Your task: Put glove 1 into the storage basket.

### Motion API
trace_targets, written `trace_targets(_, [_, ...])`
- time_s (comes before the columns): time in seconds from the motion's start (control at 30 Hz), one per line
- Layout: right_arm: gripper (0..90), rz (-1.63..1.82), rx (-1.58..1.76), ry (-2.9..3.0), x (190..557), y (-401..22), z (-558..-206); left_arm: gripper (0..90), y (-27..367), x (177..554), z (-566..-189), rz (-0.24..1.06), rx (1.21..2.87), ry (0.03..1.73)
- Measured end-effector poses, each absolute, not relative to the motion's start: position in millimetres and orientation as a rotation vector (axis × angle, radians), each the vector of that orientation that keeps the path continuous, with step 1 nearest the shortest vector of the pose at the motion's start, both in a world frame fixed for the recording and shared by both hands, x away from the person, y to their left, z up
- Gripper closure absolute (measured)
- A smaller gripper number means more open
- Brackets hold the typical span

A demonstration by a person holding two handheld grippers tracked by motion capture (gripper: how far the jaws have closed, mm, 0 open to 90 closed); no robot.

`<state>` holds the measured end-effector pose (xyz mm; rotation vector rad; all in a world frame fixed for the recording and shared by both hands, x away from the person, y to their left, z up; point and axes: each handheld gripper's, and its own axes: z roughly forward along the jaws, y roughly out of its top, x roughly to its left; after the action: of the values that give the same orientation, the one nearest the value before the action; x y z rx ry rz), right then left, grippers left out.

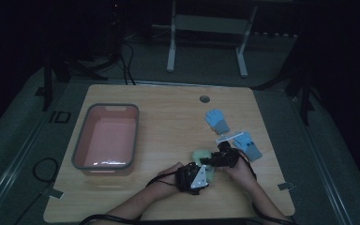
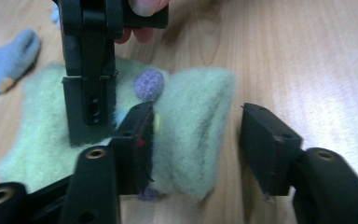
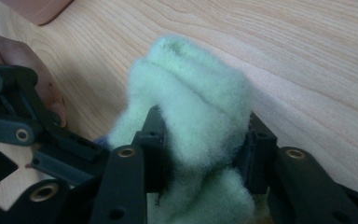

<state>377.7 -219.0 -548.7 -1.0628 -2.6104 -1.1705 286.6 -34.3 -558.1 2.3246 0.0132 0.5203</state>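
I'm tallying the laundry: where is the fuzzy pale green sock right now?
In the high view the fuzzy pale green sock lies near the wooden table's front edge, pinched by the right hand-held gripper, with the left hand-held gripper open around it.

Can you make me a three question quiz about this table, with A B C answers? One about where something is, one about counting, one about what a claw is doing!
1. Where is the pink bin?
A. left part of the table
B. right part
C. on the floor

2. How many blue gloves?
A. one
B. two
C. four

3. The right claw is:
A. wide open
B. shut on the green fuzzy sock
C. holding a glove

Answers:
1 A, the bin sits left of the hands.
2 B, one blue glove and another blue glove lie at the right.
3 B, fluff bulges between its jaws.
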Motion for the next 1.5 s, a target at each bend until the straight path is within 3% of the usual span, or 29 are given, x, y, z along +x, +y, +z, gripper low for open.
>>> trace_targets(0.2, [68.6,-1.183,-1.069,-2.651,373.8,-215.7,-544.5,68.0,-33.4,292.9,-553.5,0.507,2.324,0.055])
trace_targets(0.33, [71.7,-1.198,-1.068,-2.678,370.9,-212.6,-539.1,73.7,-32.8,295.3,-545.6,0.507,2.34,0.067])
trace_targets(0.9, [73.5,-1.354,-0.983,-2.647,379.4,-185.3,-495.5,75.3,4.4,302.4,-492.3,0.549,2.346,0.11])
trace_targets(1.5, [73.4,-1.411,-0.838,-2.688,392.7,-113.3,-452.9,75.3,67.9,301.6,-447.9,0.652,2.388,0.162])
